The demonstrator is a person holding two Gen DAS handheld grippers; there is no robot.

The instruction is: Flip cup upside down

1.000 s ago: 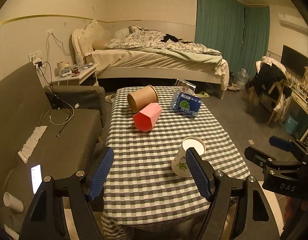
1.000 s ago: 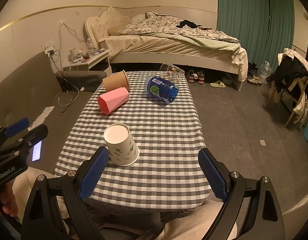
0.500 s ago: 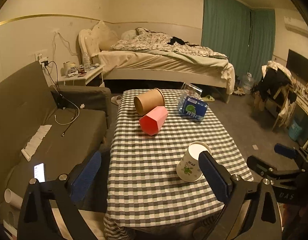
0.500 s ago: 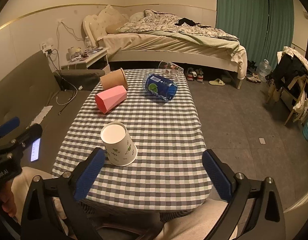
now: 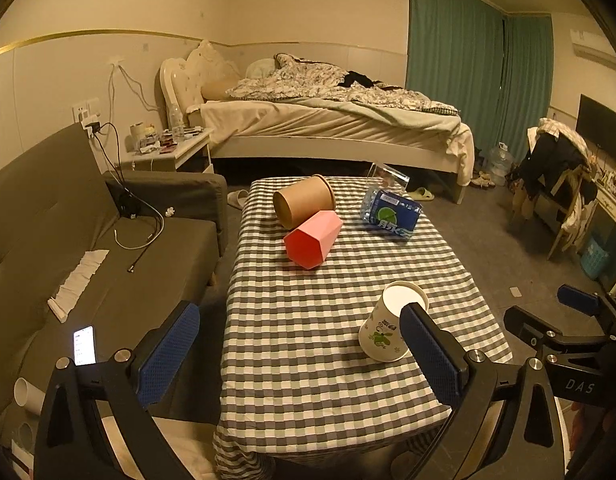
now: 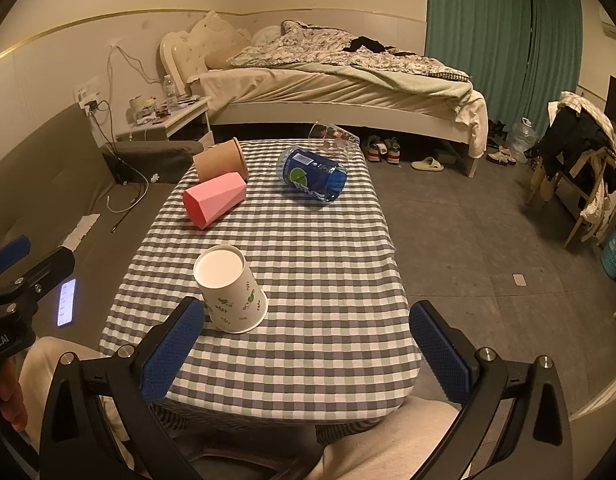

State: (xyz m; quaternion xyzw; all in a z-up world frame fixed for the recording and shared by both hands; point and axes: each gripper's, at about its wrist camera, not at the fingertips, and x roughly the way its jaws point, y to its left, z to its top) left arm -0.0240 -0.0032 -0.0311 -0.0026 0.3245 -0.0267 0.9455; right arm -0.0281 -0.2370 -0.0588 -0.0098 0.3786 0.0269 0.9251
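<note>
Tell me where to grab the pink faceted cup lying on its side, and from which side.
Grip the pink cup across its flat facets mid-body, coming down from above with the jaws square to its long axis. It lies on the checked table, its closed base toward the near end, and the brown paper cup crowds its far end, so stay near the base.

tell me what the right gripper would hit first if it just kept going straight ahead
Probably the checked tablecloth: the open right gripper points down at bare cloth. The upside-down white paper cup with green print sits just left of that line, though depth is unclear.
</note>
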